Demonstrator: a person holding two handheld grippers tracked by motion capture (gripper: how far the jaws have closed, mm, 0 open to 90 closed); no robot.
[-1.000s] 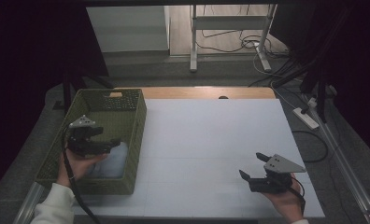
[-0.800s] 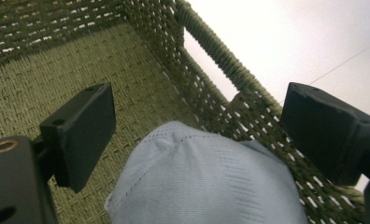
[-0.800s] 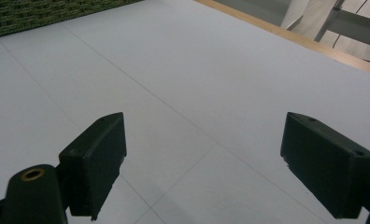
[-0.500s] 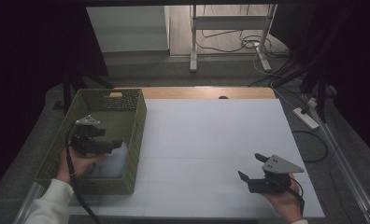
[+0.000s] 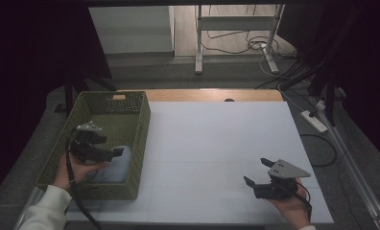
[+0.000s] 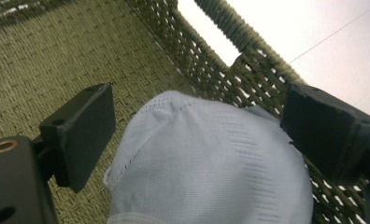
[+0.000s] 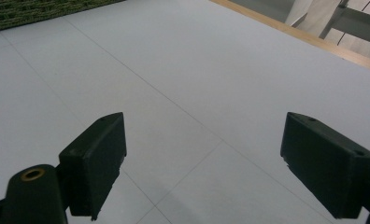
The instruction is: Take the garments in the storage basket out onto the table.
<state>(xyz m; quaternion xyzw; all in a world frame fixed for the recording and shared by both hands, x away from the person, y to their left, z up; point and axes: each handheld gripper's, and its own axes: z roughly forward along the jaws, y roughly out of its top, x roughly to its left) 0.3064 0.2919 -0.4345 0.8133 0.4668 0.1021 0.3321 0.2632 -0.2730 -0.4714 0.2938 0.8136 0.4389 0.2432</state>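
A green woven basket [image 5: 139, 128] stands at the left of the white table [image 5: 217, 139]. Inside it lies a pale blue piece of cloth [image 5: 115, 166], bunched near the front right corner. My left gripper [image 5: 115, 153] hangs inside the basket just over the cloth, held by a hand. In the left gripper view the jaws stand wide apart on either side of the pale blue cloth [image 6: 211, 163], with the basket wall [image 6: 248, 70] behind. My right gripper [image 5: 256, 173] is open low over the table's front right, with bare table [image 7: 183, 84] between its jaws.
A wooden strip [image 5: 212, 95] runs along the table's far edge. Beyond it stand a metal frame [image 5: 236, 28] and loose cables on the floor. A power strip [image 5: 314, 121] lies off the table's right side. The basket edge [image 7: 33, 11] shows far off in the right gripper view.
My left gripper has moved lower and toward the front of the basket, closer to the cloth. The right gripper has stayed almost still.
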